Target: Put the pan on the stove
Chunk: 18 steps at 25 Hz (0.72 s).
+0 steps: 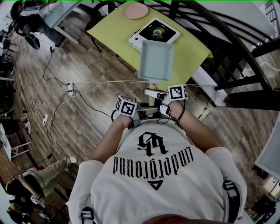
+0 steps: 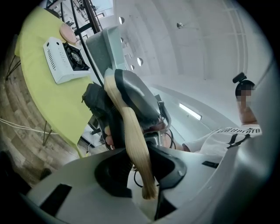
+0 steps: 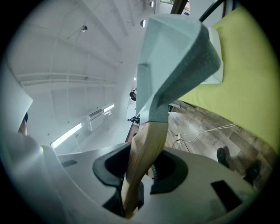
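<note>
At the desk's [image 1: 114, 41] near edge, jaws of your left gripper [image 2: 139, 171] and right gripper [image 3: 139, 177] both clamp the wooden handle [image 3: 146, 148]. The square pan [image 1: 156, 60] is airborne, short of the stove [image 1: 154, 33]. Lifted; set-down not yet done.

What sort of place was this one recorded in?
Likely an indoor recording room, not a real kitchen: a portable stove on a yellow-green table, loose cables across the wood floor.

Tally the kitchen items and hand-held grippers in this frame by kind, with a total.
Pan: 1
Stove: 1
Plate: 1
Hand-held grippers: 2 (left hand-held gripper, right hand-held gripper)
Total: 5
</note>
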Motion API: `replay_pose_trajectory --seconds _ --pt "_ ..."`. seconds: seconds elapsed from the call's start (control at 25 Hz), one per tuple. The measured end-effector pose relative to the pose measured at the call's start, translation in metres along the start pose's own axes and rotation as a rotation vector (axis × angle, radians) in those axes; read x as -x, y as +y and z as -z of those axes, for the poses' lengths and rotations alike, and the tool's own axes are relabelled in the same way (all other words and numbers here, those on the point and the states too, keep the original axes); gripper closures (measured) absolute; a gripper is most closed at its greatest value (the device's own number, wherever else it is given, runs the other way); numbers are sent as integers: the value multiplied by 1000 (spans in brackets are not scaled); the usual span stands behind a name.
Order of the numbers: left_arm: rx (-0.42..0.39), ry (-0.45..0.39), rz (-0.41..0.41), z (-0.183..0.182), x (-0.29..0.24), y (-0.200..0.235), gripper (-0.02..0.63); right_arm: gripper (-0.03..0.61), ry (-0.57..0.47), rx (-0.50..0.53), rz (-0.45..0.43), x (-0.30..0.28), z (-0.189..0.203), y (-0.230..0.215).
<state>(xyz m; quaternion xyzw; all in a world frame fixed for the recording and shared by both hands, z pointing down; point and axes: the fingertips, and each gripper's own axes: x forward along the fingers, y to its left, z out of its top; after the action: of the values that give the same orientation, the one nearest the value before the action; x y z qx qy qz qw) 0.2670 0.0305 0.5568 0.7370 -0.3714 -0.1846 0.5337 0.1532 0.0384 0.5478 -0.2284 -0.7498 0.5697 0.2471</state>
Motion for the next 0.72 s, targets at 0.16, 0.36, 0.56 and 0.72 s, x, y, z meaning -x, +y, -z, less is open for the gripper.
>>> replay_pose_trajectory --seconds 0.16,0.36,0.56,0.72 --pt "-12 0 1 -3 2 5 502 448 -7 5 0 -3 -4 -3" --pt "-12 21 21 -44 29 24 502 448 -26 3 19 -35 -46 -10" --pt "-7 69 50 -80 71 43 502 448 -71 -10 41 -81 -83 -13" --pt "-12 115 77 -106 108 53 502 448 -124 -18 56 -117 -111 -10"
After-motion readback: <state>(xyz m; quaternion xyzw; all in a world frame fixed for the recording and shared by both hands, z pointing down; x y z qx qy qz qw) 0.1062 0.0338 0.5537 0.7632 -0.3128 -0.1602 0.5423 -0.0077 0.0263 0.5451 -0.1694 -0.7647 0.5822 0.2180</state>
